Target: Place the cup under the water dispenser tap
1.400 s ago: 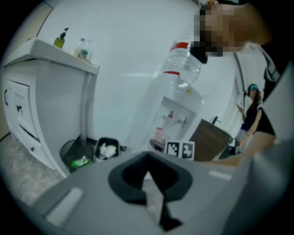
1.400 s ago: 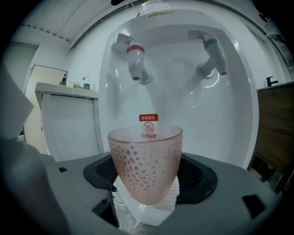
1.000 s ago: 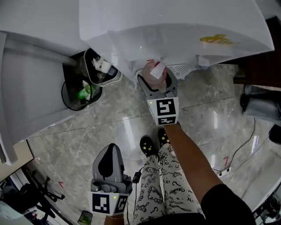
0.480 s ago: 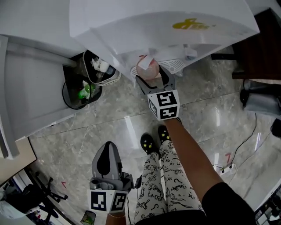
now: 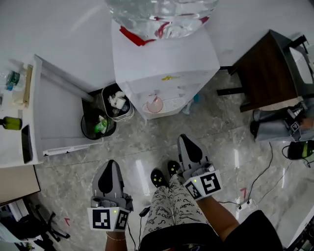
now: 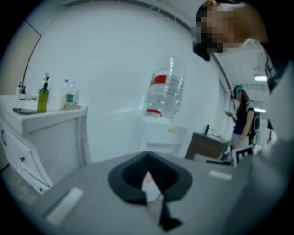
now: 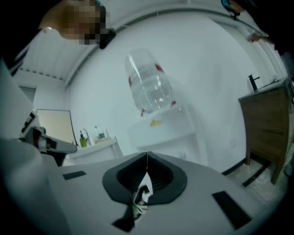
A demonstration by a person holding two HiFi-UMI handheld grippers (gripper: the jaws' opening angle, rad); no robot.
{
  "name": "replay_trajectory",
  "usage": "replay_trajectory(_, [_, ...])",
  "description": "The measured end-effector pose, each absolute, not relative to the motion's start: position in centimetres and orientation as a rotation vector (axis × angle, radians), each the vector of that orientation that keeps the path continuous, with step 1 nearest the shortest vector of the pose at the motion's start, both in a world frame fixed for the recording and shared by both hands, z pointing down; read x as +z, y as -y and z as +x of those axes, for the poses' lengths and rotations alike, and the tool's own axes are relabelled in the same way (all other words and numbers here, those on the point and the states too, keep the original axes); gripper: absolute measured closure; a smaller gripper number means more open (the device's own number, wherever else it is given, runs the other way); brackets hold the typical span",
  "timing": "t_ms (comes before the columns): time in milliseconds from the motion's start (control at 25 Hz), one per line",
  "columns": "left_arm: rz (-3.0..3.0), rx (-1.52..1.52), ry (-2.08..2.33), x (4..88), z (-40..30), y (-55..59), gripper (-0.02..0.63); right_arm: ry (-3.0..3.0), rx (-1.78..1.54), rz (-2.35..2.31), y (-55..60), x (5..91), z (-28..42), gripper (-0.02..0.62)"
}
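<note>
A grey marbled tile floor is seen from above in a white-walled room. At the far left a white counter is topped with a green bottle. A black bin and a smaller white bin are set between the counter and the white water dispenser, on which an inverted clear bottle is mounted. A dark brown table is placed to the dispenser's right, with cables trailed over the floor nearby. The pink cup is stood upright on the dispenser's drip tray, below the taps. The left gripper is held low at the left, well apart from the cup, which lies ahead of it and to its right. Its jaws are closed together with nothing gripped. The right gripper is held somewhat nearer, the cup ahead and slightly to its left. Its jaws are likewise pressed together and empty.
</note>
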State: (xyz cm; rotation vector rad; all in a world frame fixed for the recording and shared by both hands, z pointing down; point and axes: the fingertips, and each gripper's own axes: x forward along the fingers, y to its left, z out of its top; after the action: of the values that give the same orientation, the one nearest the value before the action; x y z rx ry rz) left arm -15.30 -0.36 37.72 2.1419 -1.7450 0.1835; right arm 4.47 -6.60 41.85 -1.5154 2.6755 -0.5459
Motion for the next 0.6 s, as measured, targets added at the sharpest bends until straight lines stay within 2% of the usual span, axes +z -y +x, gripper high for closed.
replay_trajectory(120, [2.225,0.14,1.691,32.3,-12.9,0.3,0.611,-2.749,-0.5,-1.264,3.7,33.1,4.4,0.583])
replay_trajectory(240, [2.291,0.106,1.623,27.2,-10.7,-1.6,0.611,-2.845,-0.475,-1.231,0.8,27.4,4.7,0.583])
replay_trajectory(600, [2.39,0.185,1.534,20.1,-6.6,-4.9,0.611,-2.854,-0.343,-1.195,-2.7,16.9,6.8,0.583])
